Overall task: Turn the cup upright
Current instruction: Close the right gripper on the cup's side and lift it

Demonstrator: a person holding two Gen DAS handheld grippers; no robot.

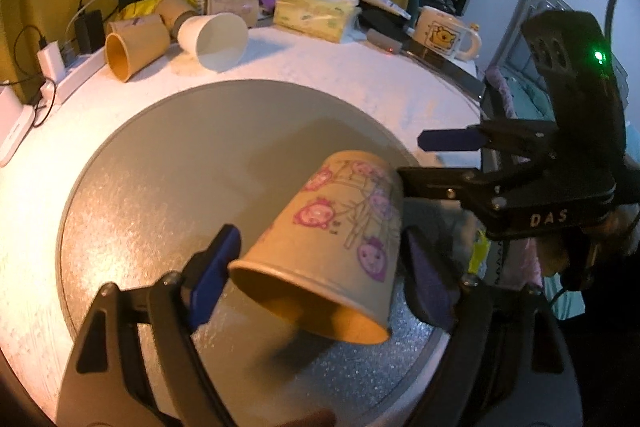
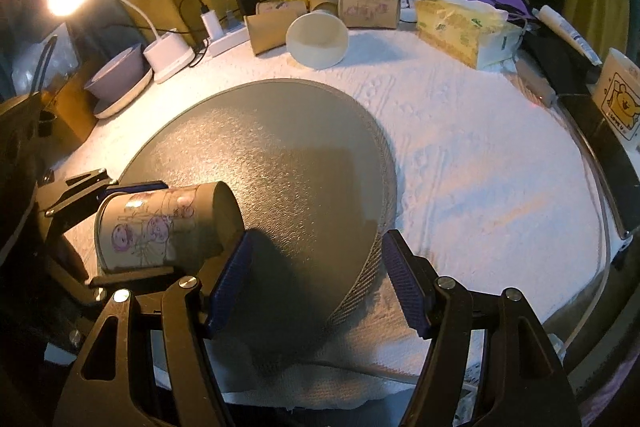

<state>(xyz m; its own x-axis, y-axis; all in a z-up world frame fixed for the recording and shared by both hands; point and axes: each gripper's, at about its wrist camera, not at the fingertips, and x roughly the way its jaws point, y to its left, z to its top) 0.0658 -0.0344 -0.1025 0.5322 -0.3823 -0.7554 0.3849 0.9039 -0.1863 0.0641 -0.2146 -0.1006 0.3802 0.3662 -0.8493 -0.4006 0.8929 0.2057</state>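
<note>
Kraft-brown paper cup (image 1: pixel 332 247) with pink cartoon faces, clamped sideways between the left hand-held gripper (image 1: pixel 320 267) pads over the grey round mat (image 1: pixel 180 167), mouth toward its camera, mid-flip and likely needing a rotation rim-up, right hand-held gripper (image 2: pixel 316 279) spread wide, empty, alongside.

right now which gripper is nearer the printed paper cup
Left. The left gripper has its fingers on either side of the printed paper cup, holding it tilted above the round grey mat. The right gripper is open beside it, off the cup's closed end.
</note>
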